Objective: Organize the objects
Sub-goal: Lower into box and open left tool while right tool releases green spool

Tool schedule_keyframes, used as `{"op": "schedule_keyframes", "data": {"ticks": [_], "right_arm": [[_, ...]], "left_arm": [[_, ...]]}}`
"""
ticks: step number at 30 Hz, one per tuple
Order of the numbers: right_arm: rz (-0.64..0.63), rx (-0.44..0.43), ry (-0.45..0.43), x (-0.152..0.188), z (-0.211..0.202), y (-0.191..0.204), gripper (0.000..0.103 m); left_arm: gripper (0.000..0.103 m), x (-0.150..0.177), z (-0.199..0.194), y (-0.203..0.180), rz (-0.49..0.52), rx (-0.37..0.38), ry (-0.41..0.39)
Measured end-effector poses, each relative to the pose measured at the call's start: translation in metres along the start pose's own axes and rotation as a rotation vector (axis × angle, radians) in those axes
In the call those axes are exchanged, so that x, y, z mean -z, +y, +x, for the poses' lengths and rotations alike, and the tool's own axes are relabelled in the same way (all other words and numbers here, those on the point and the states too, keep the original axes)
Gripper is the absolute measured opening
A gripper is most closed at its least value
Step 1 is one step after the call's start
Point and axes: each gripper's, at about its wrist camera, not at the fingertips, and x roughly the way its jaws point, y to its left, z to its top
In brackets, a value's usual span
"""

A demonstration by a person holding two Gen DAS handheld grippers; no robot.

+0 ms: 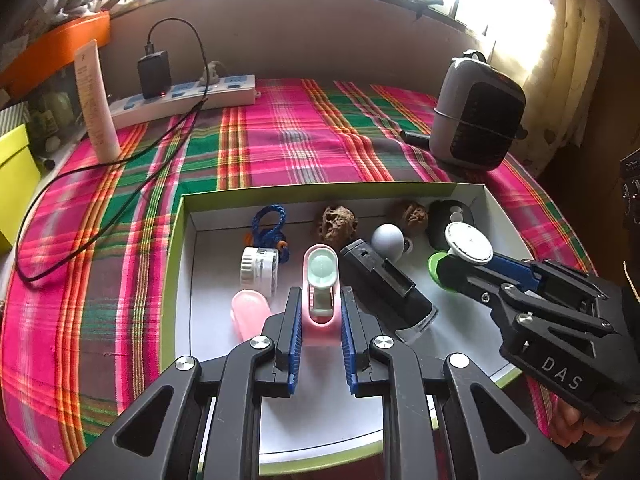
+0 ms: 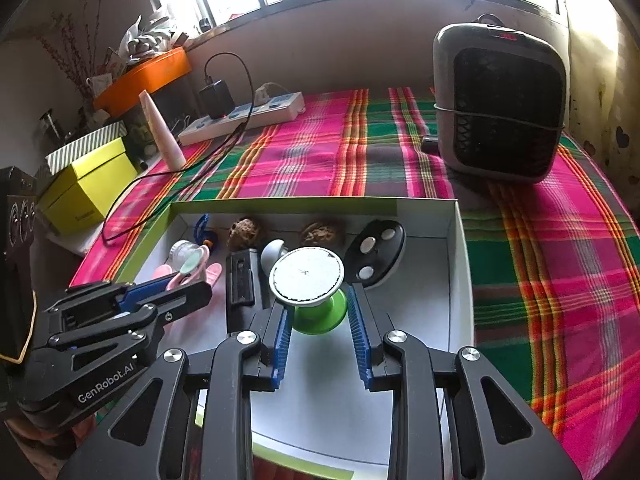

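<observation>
A shallow white box with a green rim [image 1: 176, 248] [image 2: 460, 264] lies on the plaid cloth and holds several small items. My left gripper [image 1: 320, 298] is closed on a pink holder with a pale green disc [image 1: 321, 280] inside the box; it also shows in the right wrist view [image 2: 188, 270]. My right gripper [image 2: 318, 300] is closed on a green spool with a white round top [image 2: 307, 276], seen in the left wrist view too [image 1: 468, 242]. Beside them lie a black clip block [image 1: 380, 280], a grey ball [image 1: 387, 238], two walnuts [image 1: 338, 222], a white roll [image 1: 259, 266] and a blue cord [image 1: 272, 226].
A grey heater [image 2: 500, 104] stands on the cloth at the back right. A white power strip [image 1: 184, 100] with a black charger and trailing cable lies at the back left, next to an upright cream tube [image 1: 96, 100]. A yellow box [image 2: 88, 184] sits off the left edge.
</observation>
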Motion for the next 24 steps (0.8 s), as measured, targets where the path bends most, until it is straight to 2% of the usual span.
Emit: {"op": "schedule_keyframes", "data": {"ticks": [24], "right_arm": [[-0.045, 0.019, 0.017, 0.001, 0.0072, 0.0076, 0.029]], "left_arm": [[0.016, 0.0028, 0.0064, -0.0041, 0.013, -0.02, 0.023]]}}
